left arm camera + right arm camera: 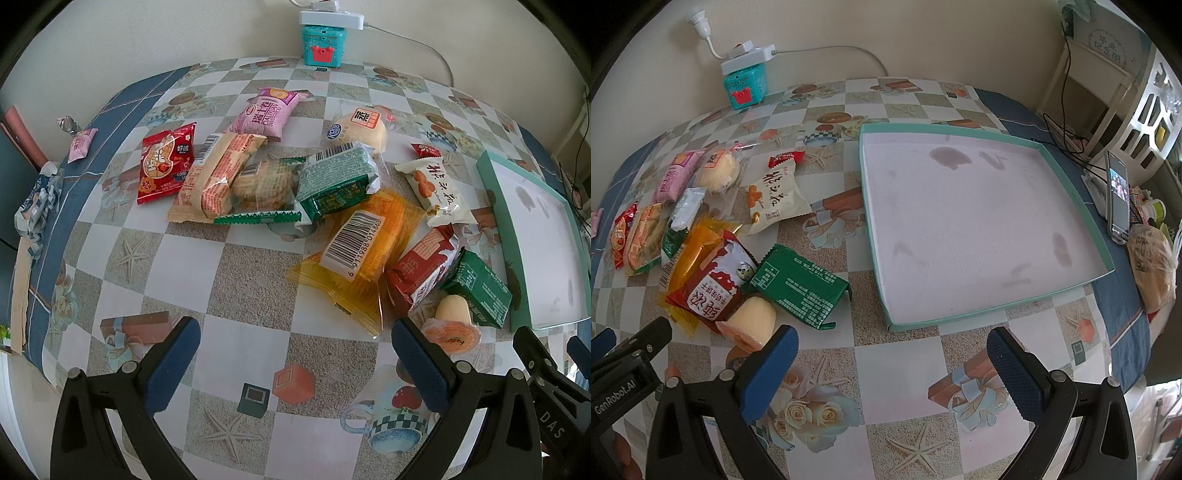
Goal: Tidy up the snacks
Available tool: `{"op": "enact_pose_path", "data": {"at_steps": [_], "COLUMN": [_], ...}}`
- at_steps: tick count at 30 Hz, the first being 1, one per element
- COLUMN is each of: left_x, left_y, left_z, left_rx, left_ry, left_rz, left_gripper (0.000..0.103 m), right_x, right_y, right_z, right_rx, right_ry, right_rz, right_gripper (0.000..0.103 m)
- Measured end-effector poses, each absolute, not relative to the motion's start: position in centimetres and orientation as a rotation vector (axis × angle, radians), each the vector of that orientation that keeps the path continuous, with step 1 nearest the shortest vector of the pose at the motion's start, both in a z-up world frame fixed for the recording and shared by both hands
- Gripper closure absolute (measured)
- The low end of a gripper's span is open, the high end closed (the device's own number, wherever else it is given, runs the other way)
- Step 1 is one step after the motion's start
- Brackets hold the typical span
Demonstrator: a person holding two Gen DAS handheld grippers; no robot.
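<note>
- I judge this to be the very start: my left tongs (295, 354) and right tongs (892, 363) both hang over the table (255, 266) with jaws spread wide, and neither holds anything.
- The snacks lie in a loose heap ahead of my left tongs and off to the left of my right tongs. The tray (979, 221) sits straight ahead of the right tongs, and nothing is in it yet.
- Nearest to hand is the jelly cup (753, 323), lying on its side just beside my right tongs' left finger (772, 369). In the left view the jelly cup (452, 325) is just past that tong's right finger (421, 365).
- Next move, as I judge it: bring the right tongs left to straddle the jelly cup, close on it, and carry it right into the tray. It is round and slick, so the grip should cross its body.
- The red pack (709, 280) touches the cup and leans on the orange pack (354, 254); the green pack (801, 286) lies just beside it. I would go in carefully so as not to nudge them.
- Hard to tell: how the packs in the middle of the heap overlap, and what the orange pack hides beneath it.
- The tray's right part is cut off in the left view. Clutter beyond the tray, by the phone (1118, 197), is too blurred to name.
</note>
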State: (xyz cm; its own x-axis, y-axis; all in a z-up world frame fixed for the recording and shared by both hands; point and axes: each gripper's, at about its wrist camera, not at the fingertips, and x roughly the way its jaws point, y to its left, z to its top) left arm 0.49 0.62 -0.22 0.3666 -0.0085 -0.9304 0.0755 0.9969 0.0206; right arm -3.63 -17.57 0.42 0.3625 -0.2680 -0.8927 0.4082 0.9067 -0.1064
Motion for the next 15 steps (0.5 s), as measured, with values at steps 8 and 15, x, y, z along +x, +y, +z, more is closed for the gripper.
{"op": "enact_pose_path", "data": {"at_steps": [8, 15], "left_x": [0.48, 0.49], "left_y": [0.66, 0.66], "left_z": [-0.22, -0.22], "left_rx": [0.063, 0.062], "left_ry": [1.194, 1.193], "left_rz": [-0.054, -0.055], "left_gripper": [0.0, 0.0], "right_x": [-3.69, -3.64], "right_y": [-17.54, -17.53], "right_z": [0.31, 0.3], "right_rx": [0.14, 0.138], "right_ry": [1.119, 1.121], "right_rz": [-0.436, -0.437], "right_gripper": [0.0, 0.0]}}
